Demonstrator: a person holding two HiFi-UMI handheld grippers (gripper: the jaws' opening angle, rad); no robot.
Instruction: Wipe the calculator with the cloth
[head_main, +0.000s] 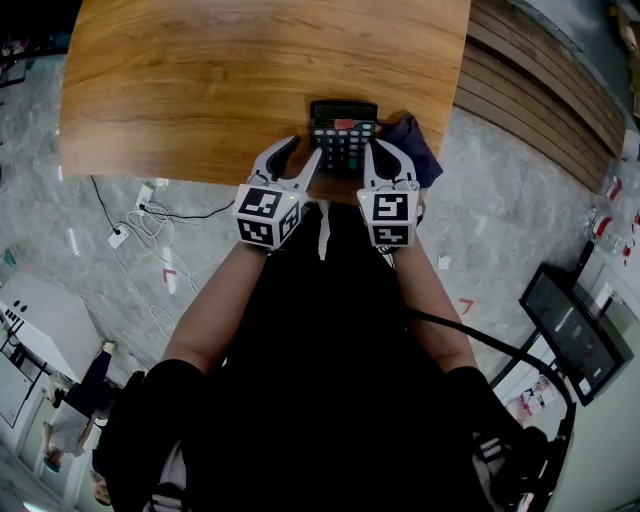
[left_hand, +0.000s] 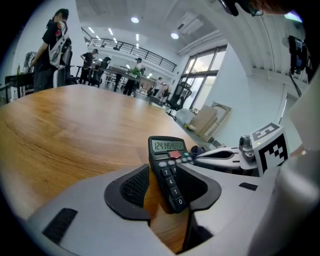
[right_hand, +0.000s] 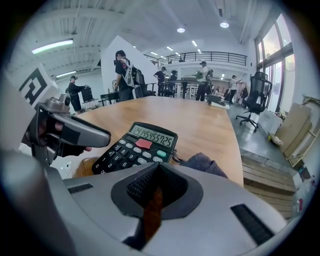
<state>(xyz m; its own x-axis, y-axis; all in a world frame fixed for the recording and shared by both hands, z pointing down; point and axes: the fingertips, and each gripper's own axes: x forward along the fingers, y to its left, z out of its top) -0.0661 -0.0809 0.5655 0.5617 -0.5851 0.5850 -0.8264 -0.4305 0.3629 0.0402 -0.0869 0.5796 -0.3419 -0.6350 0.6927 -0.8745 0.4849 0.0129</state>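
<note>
A: What does the head view show?

B: A black calculator (head_main: 343, 135) lies at the near edge of a wooden worktop (head_main: 200, 90), between 2 hand-held grippers. A dark blue cloth (head_main: 418, 145) sits bunched just to its right. The left gripper (head_main: 303, 152) is at the calculator's left side. The right gripper (head_main: 388, 160) is at its right, near the cloth.

A: And the left gripper view?

B: Its jaws stand wide, with the calculator's (left_hand: 169, 170) near left corner between them. Bare wood shows between 1 pad and the case, so nothing is gripped. This looks like a stance for steadying the calculator.

A: The right gripper view?

B: Those jaws are closed together and hold nothing. The cloth (right_hand: 202, 164) lies just beyond them, just beside the calculator's (right_hand: 135, 147) right edge. The calculator's display shows digits. I judge the cloth is not yet picked up, so wiping hasn't begun.
</note>
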